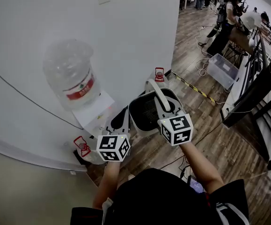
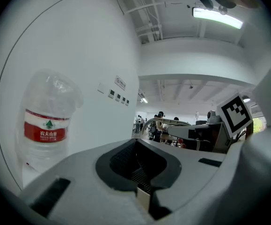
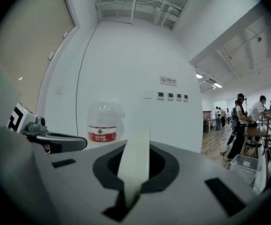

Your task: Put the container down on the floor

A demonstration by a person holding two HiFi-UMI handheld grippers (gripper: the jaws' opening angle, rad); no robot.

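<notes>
Both grippers are holding the gray container (image 1: 144, 116) up off the wood floor (image 1: 210, 139), near the water bottle (image 1: 72, 76) by the white wall. The right gripper (image 1: 164, 110) is pinched on its white handle (image 3: 134, 168), and the left gripper (image 1: 123, 121) is clamped on the near-left rim.

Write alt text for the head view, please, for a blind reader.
Seen from above, the right gripper holds a grey plastic container by its white handle, left gripper at its rim, beside a clear red-labelled water bottle.
</notes>
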